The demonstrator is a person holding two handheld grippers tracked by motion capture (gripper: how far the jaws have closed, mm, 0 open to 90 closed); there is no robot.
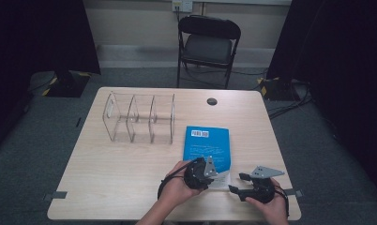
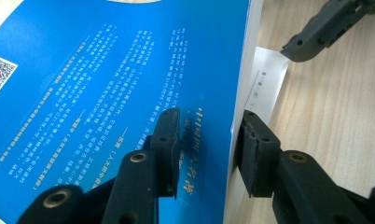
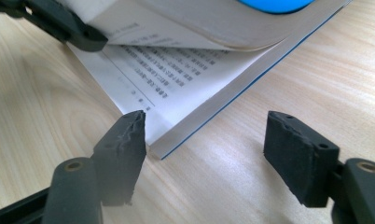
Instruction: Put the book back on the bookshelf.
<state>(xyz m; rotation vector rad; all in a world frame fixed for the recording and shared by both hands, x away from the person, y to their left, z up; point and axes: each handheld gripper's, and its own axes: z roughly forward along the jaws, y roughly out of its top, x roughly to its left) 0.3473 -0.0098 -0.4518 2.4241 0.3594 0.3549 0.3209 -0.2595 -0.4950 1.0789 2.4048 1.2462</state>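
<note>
the left gripper clamped the blue book's lifted cover and top pages at the near corner, above the table. the right gripper stood open just beside it, its jaws flanking the lower pages' corner.

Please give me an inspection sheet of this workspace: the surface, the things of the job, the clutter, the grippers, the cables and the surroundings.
Surface: light wooden table with a round dark cable hole.
Job's things: blue softcover book, back cover up with barcode, its near part lifted off lower pages; clear acrylic divider rack, empty, left of the book.
Clutter: nothing seen.
Grippers: left gripper has its jaws on both sides of the lifted cover and pages; right gripper is open, the book's corner lying between its jaws.
Cables: black cables on the floor at right.
Surroundings: black folding chair, grey carpet, dark curtains.
</note>
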